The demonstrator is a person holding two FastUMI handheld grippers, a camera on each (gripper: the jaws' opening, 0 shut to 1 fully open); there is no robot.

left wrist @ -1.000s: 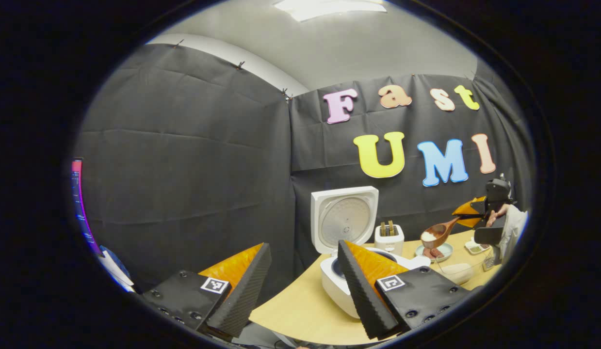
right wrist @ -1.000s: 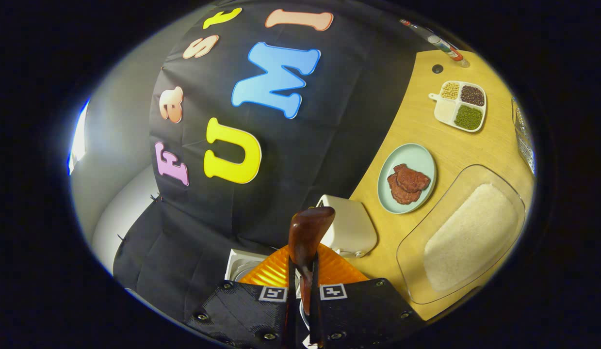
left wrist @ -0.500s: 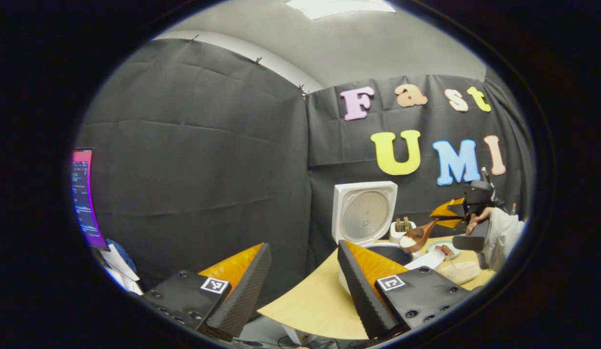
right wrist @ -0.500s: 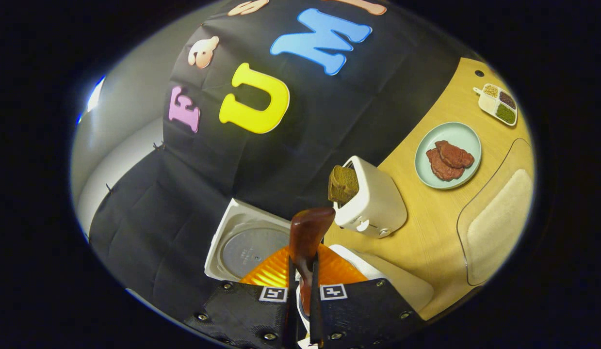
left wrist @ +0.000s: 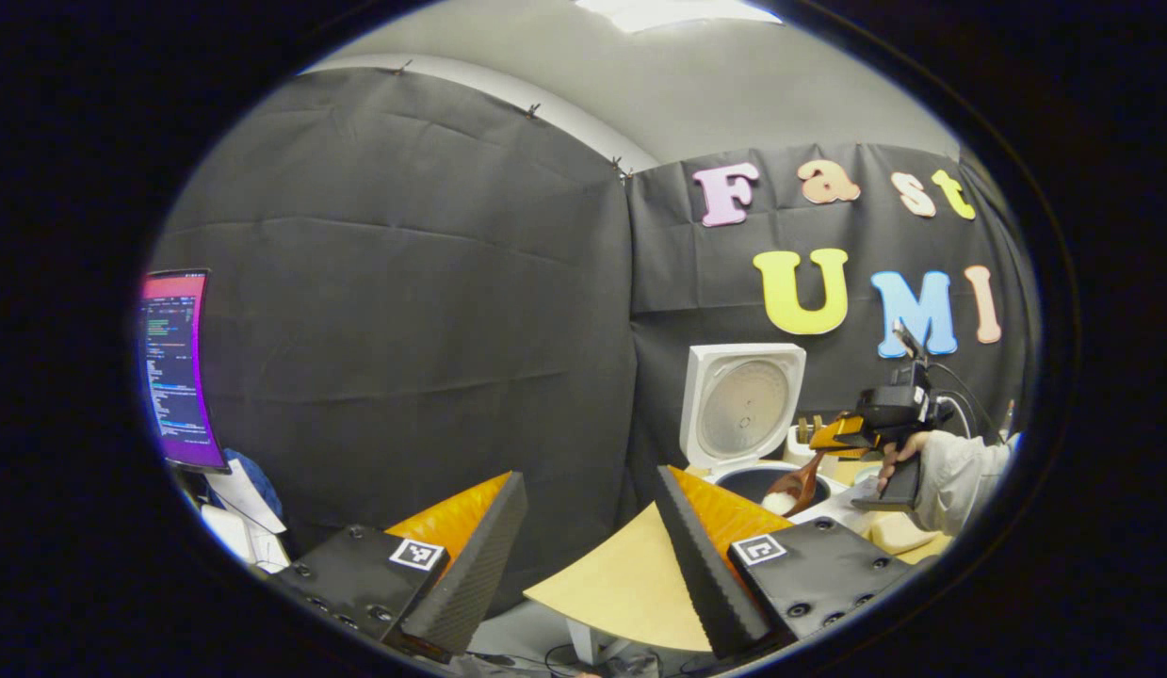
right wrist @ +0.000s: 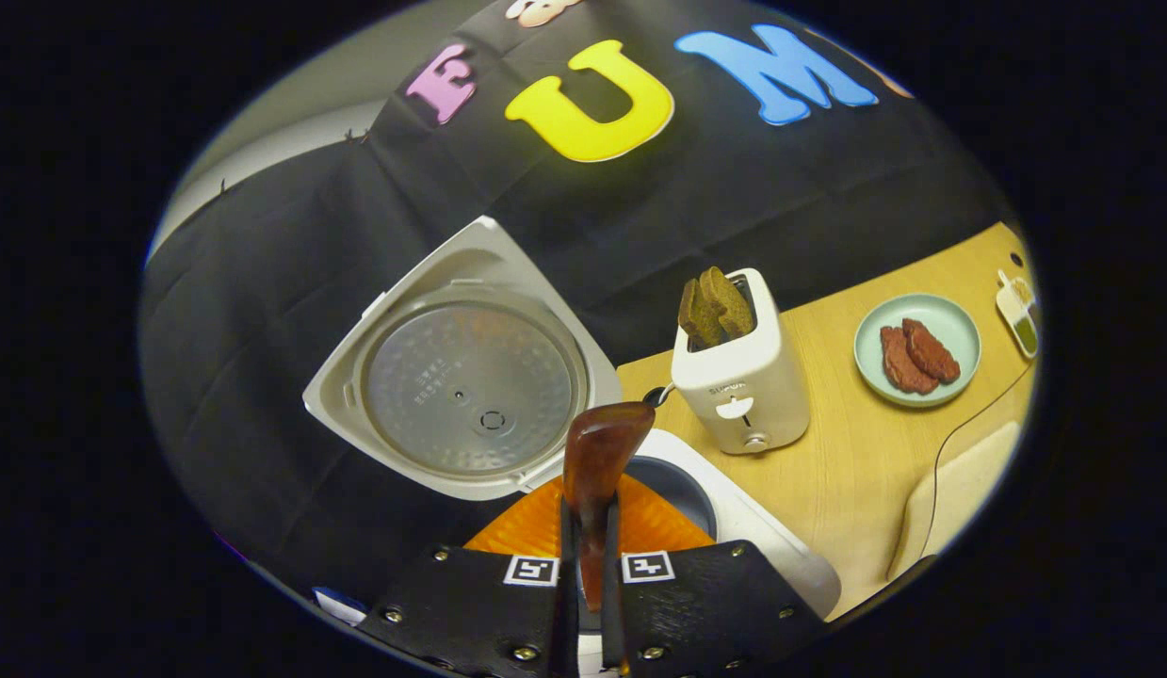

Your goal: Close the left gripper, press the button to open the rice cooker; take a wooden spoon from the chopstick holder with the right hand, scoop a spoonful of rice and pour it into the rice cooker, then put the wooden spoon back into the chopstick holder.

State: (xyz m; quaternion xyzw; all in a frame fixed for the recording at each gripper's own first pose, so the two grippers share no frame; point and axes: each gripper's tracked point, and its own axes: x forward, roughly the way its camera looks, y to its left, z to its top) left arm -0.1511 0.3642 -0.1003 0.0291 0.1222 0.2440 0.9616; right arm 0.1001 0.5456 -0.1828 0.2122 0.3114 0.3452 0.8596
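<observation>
Your counter [right wrist: 856,461] carried the rice cooker [right wrist: 470,386], lid up, beside a toaster [right wrist: 743,386]. Your right tongs [right wrist: 588,603] were pinching the wooden spoon [right wrist: 597,452], its rice-filled bowl tipped over the cooker's pot; your left tongs [left wrist: 583,556] stood spread, well apart.

Wooden spoon [left wrist: 798,486] of rice tilted over open rice cooker [left wrist: 745,412]
</observation>
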